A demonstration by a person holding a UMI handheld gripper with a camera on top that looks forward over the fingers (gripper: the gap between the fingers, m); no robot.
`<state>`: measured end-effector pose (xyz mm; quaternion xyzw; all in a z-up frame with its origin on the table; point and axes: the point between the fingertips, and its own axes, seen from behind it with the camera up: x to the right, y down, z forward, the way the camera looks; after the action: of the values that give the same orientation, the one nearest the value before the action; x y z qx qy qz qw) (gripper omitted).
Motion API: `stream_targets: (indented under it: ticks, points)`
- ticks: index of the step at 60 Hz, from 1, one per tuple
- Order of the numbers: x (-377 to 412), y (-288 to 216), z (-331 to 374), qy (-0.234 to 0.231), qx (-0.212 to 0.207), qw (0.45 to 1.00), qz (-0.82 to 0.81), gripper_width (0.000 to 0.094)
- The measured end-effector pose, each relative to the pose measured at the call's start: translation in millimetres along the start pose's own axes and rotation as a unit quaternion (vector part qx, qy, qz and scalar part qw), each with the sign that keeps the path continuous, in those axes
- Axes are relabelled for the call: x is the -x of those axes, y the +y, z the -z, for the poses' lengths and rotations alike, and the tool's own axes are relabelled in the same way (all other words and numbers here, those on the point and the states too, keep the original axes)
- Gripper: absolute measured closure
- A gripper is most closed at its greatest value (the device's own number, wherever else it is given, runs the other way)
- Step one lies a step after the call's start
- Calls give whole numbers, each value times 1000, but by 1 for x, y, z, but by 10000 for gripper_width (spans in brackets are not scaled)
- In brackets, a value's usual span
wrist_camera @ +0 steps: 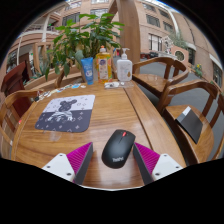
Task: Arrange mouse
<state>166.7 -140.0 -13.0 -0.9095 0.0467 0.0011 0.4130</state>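
Right now the black mouse [118, 148] sits on the wooden desk [120, 115], close to the near edge. It rests on the wood by itself. The tongs [113, 162] are spread wide, with one pink pad on each side of the mouse. There looks to be a small gap at each side, so the tongs are not squeezing it. The mouse just stands between them.

How far along is the job? My guess is that it is either just starting or almost over. The mat [66, 113] with the black cartoon picture lies farther back, toward the left side of the desk, well apart from the mouse. If the mouse is meant to go on or beside that mat, then that part is still left to do. The tongs would need to close on the mouse, lift it and carry it over. I cannot tell for sure where the mouse is meant to end up.

The mouse is dark and smooth, with a rounded back and a little red mark on it. Its narrow front end points away from the tongs. I see no cord on it, so it may be wireless. It looks round and slippery, so a soft, even squeeze on both sides would be wise.

At the far edge of the desk stand some bottles [112, 67] and a leafy green plant [88, 35]. Wooden chairs [190, 110] stand around the desk.
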Motion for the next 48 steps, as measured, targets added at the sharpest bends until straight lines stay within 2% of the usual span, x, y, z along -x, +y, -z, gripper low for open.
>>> stream_targets:
  ticks: [8, 13, 15, 16, 28, 35, 41, 48]
  points:
    - [2, -12, -16, 26, -5, 999, 19, 191]
    - [8, -15, -21, 20, -5, 1000, 18, 361]
    - [10, -17, -22, 19, -7, 1000, 23, 466]
    - [12, -18, -23, 15, -10, 1000, 26, 482]
    - [11, -20, -21, 31, -29, 998, 36, 585]
    - [5, -26, -16, 45, -35, 998, 33, 585]
    - [-12, -69, 0, 74, -73, 994, 22, 585]
    - [-16, -153, 27, 88, -140, 986, 7, 585]
